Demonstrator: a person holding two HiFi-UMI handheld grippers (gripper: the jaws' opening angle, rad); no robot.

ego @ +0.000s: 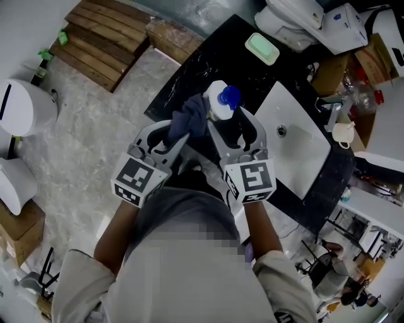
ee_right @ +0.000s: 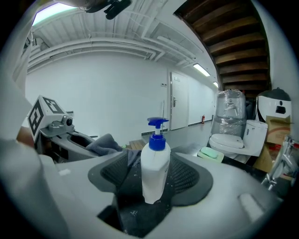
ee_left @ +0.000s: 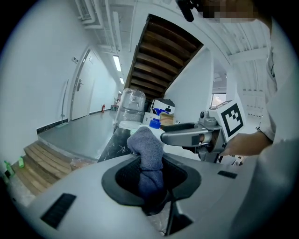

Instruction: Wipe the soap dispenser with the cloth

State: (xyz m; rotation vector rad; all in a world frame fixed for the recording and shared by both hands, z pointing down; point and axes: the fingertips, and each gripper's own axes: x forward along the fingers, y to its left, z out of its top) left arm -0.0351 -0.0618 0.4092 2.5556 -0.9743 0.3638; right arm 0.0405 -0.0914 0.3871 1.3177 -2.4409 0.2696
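Observation:
The soap dispenser, a white bottle with a blue pump, stands upright between the jaws of my right gripper, which is shut on it above the black counter. The right gripper view shows the soap dispenser centred in the right gripper. My left gripper is shut on a blue-grey cloth, whose bunched end touches the bottle's left side. In the left gripper view the cloth rises out of the left gripper and hides most of the bottle; only the blue pump shows.
A white sink with a faucet lies just right of the grippers. A green soap dish sits at the counter's far end, a toilet beyond it. Wooden steps and a white bin are on the floor to the left.

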